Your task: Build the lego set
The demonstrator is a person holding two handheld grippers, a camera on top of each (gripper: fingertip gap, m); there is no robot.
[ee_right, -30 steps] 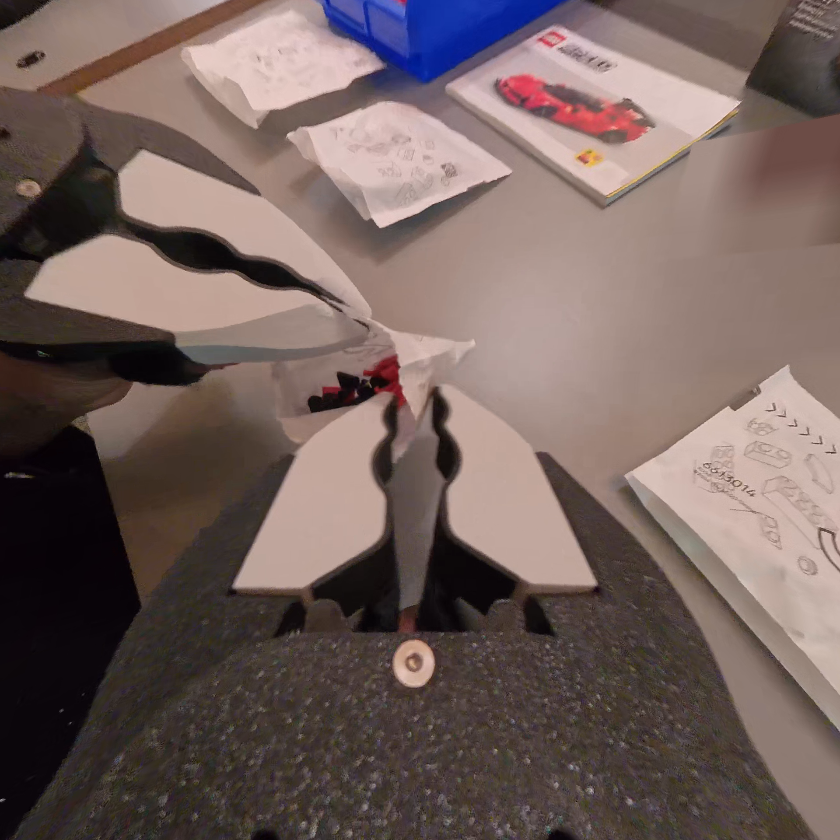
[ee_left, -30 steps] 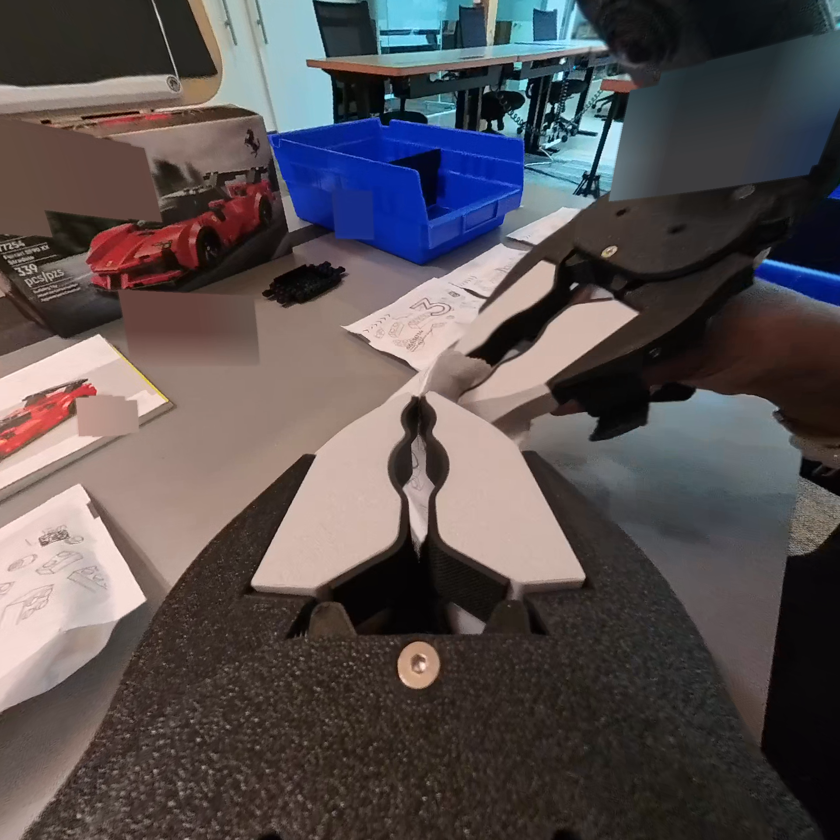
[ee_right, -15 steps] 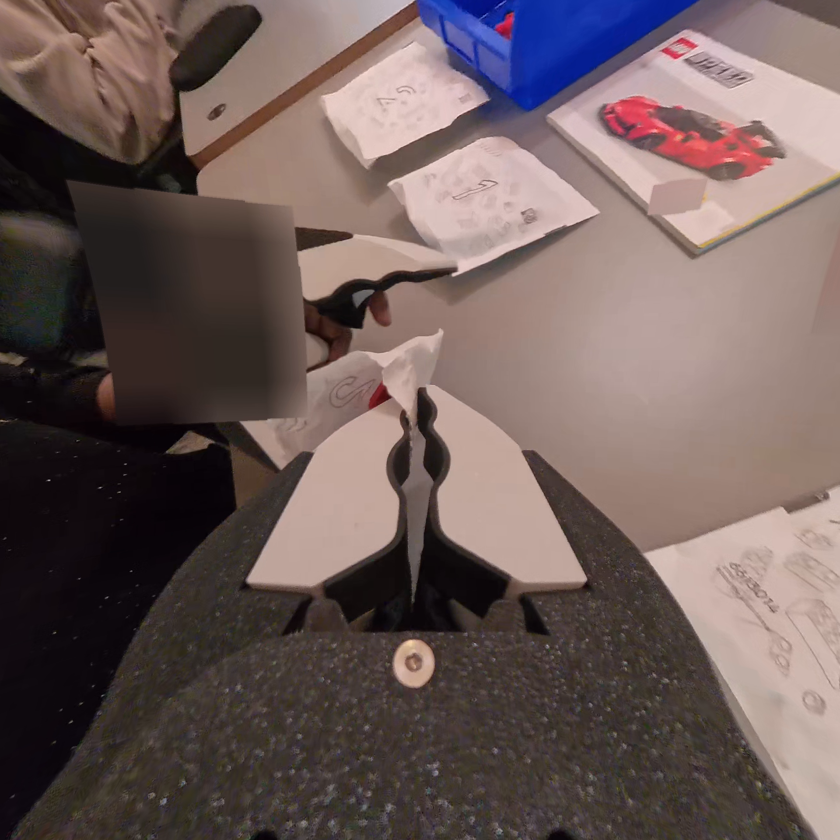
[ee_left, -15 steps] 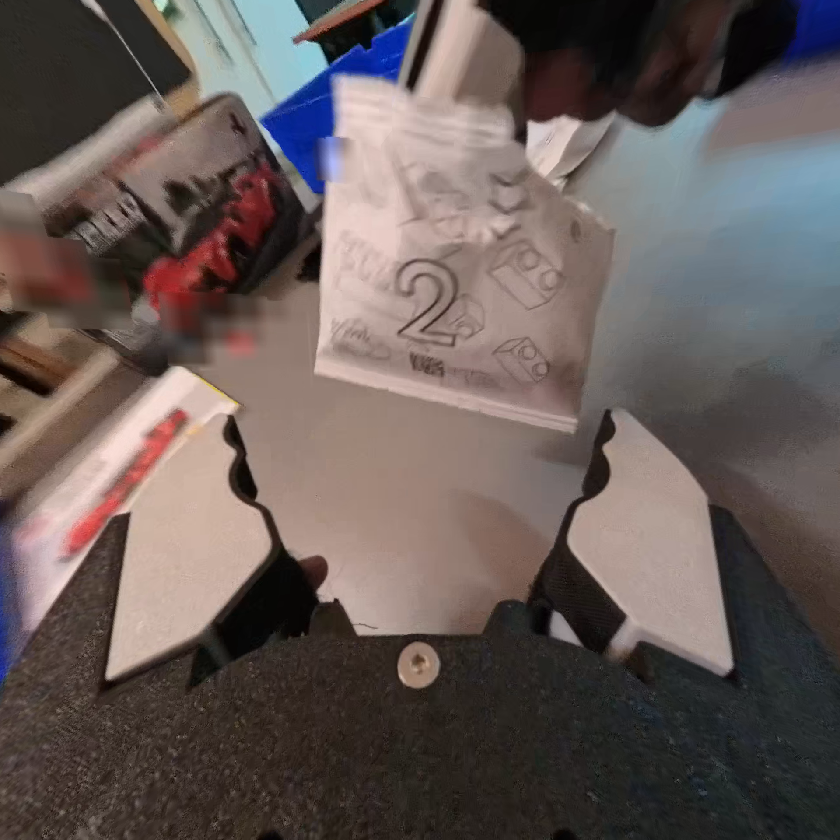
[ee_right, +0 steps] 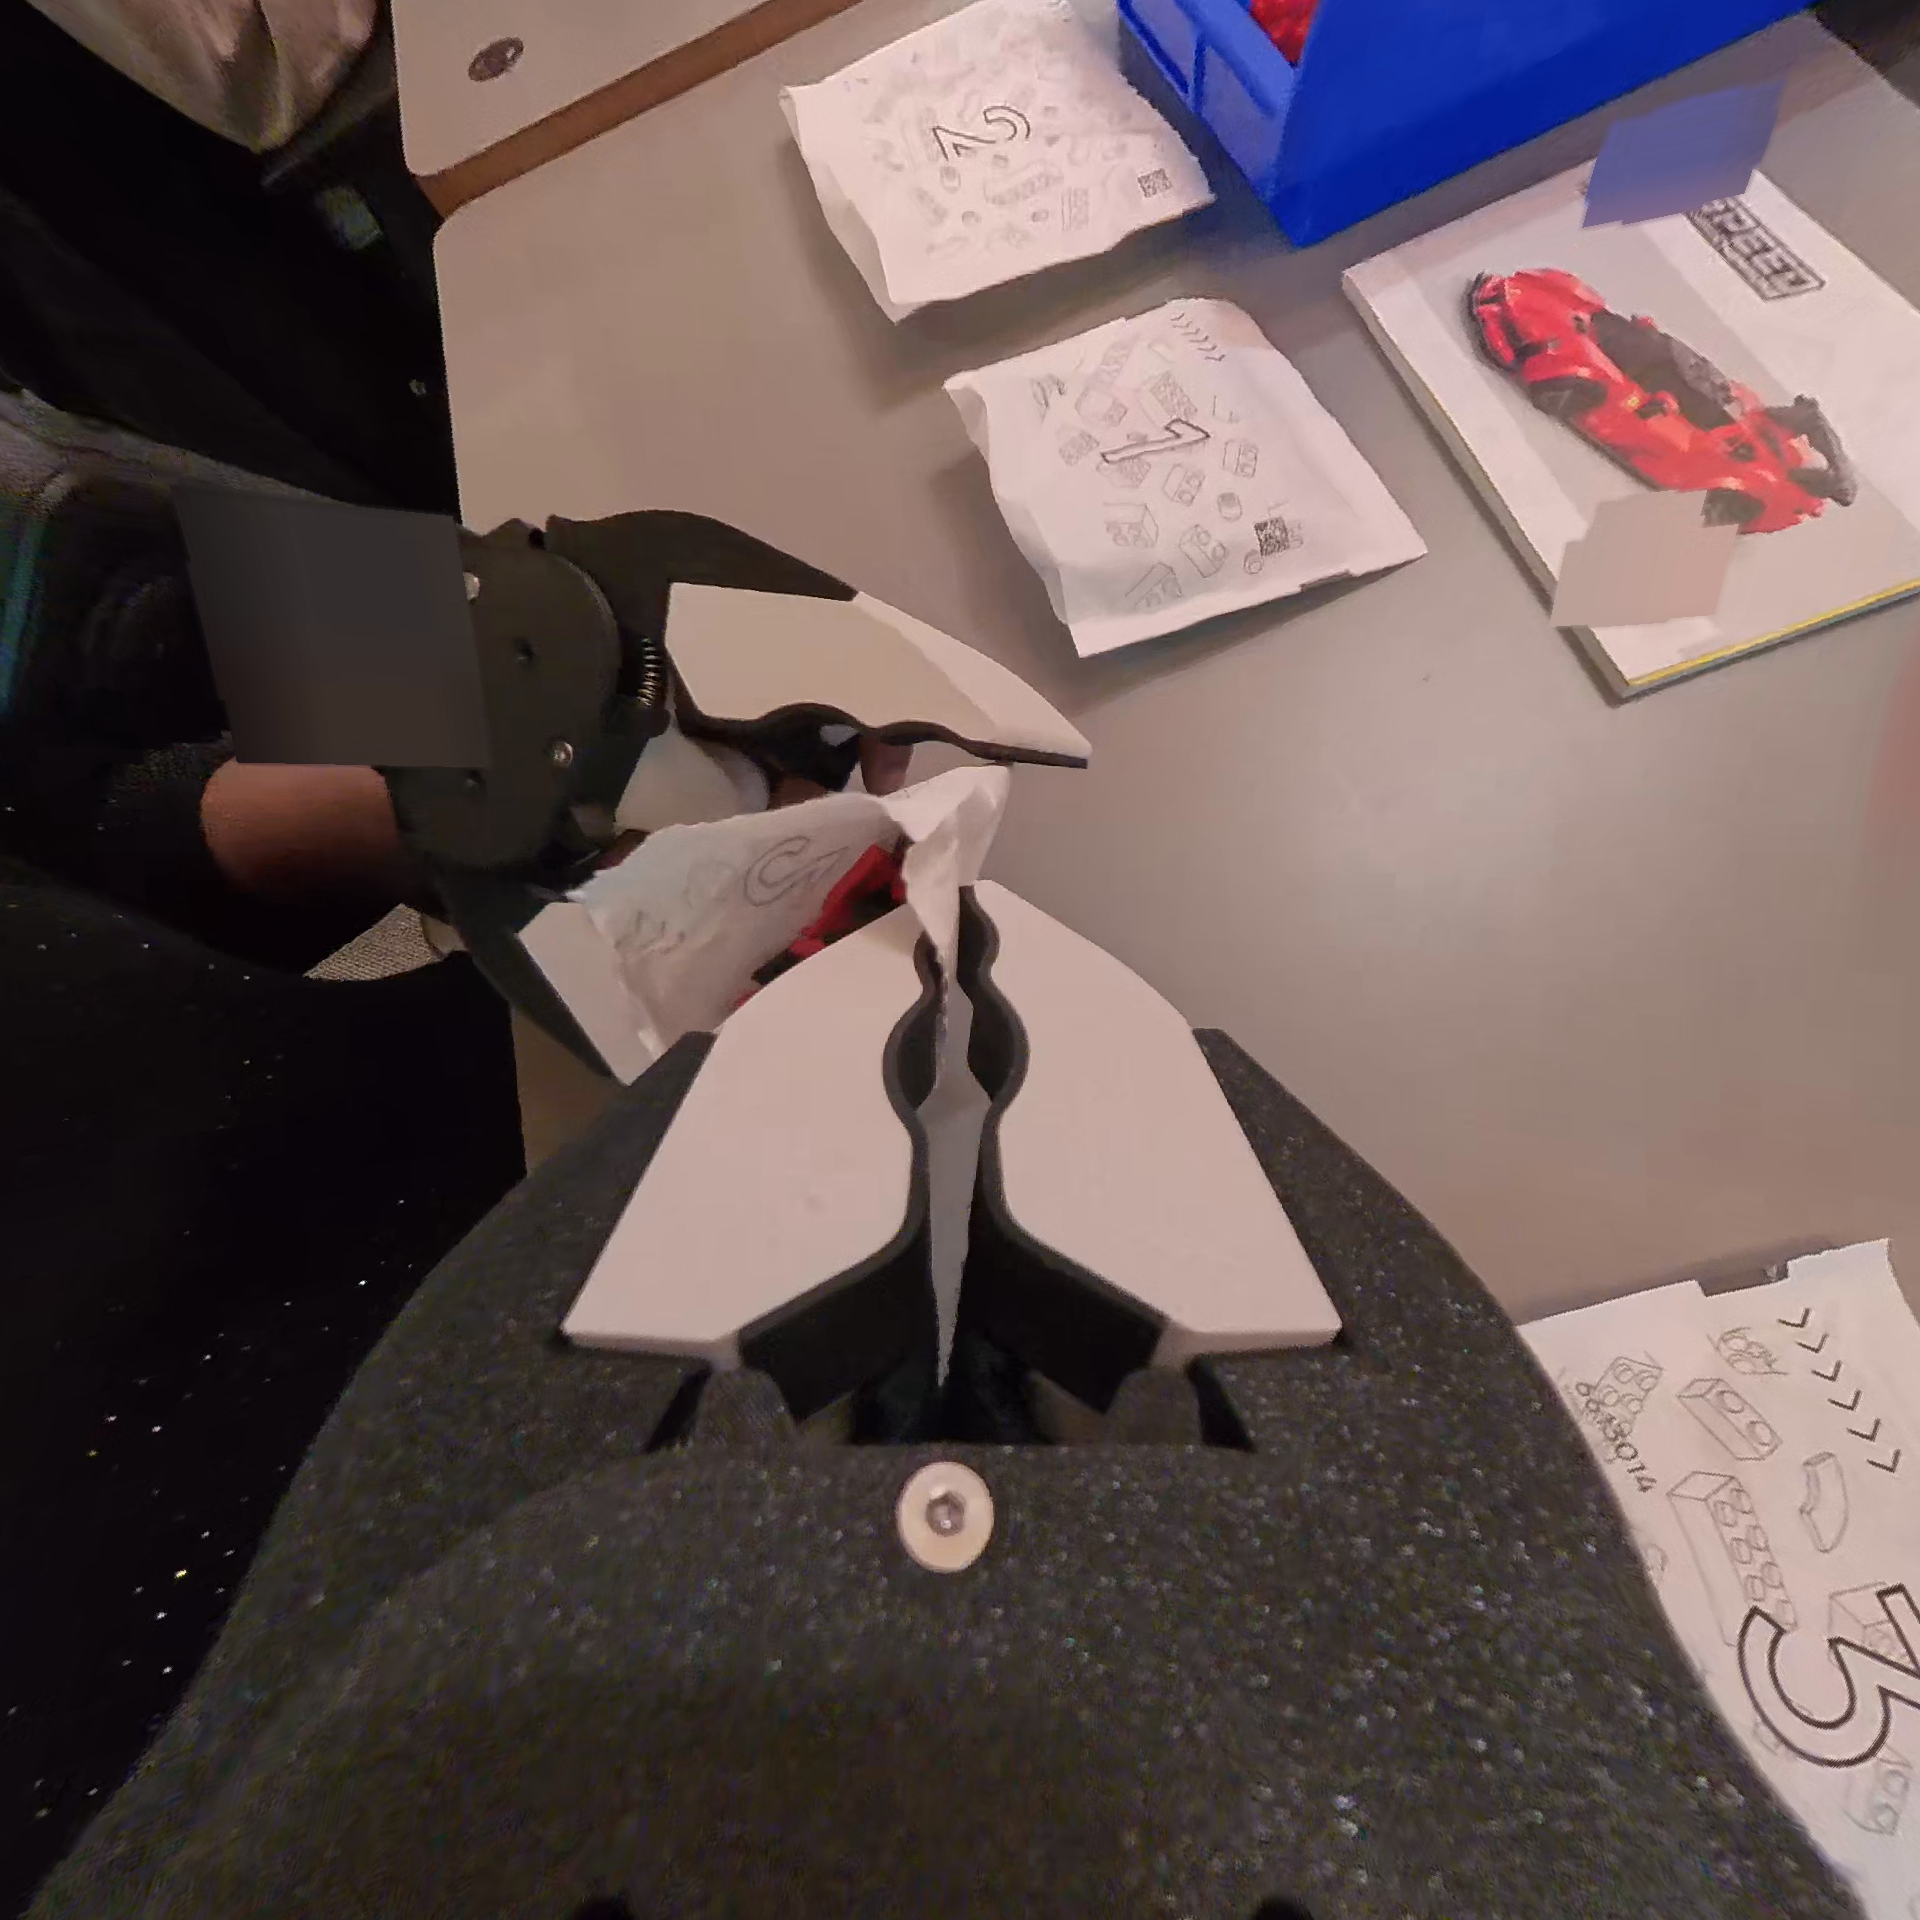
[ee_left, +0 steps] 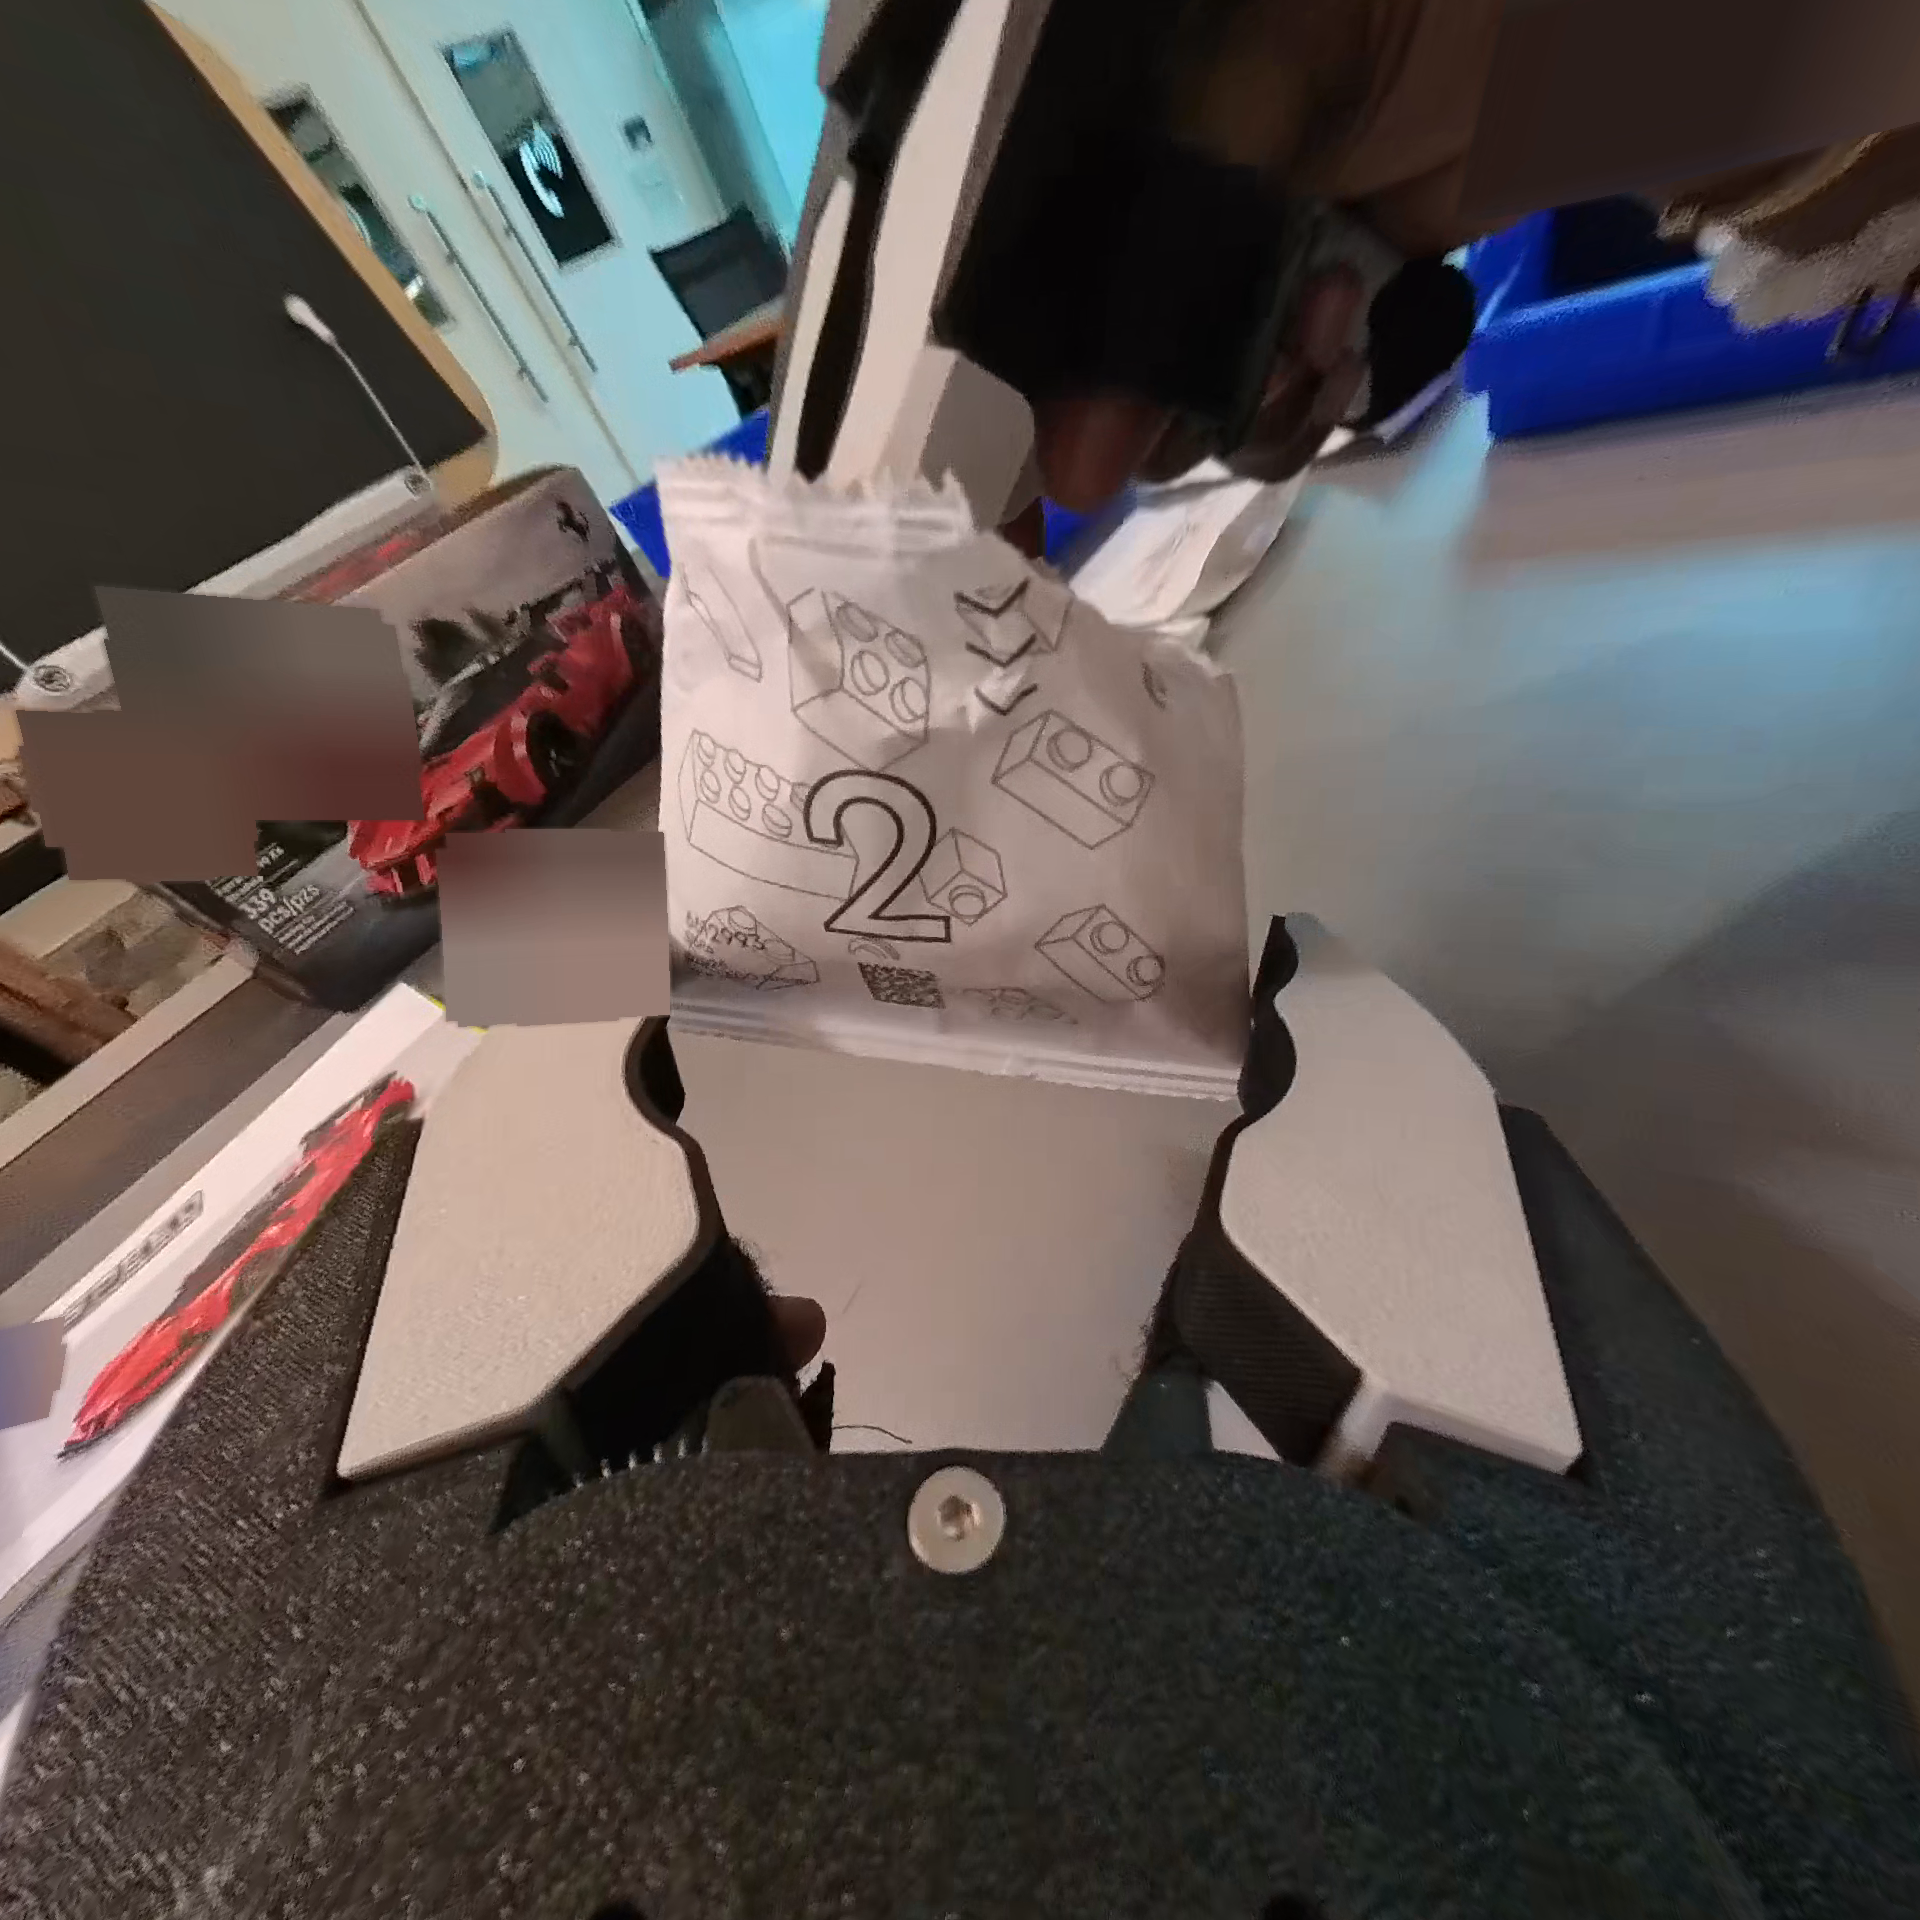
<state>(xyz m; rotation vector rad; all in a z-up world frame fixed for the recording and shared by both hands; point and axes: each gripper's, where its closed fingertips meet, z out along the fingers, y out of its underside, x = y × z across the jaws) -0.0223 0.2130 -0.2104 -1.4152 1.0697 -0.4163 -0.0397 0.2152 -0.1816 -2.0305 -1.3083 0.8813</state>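
Right hand-held gripper (ee_right: 951, 914) clenched on torn white paper bag (ee_left: 951, 790) hanging over worktop (ee_right: 1351, 883); left hand-held gripper (ee_left: 961, 1029) released, spread wide below.

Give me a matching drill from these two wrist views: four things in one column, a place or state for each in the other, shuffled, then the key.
Things:
1. left gripper
2. right gripper
3. blue bin
4. booklet with red car

Places or states:
A. lying flat on the grey table, beside the blue bin
B. fingers shut on the torn white paper bag
C. at the far edge of the table
D. fingers wide apart, holding nothing

Pairs: 1-D, 2-B, 3-C, 4-A
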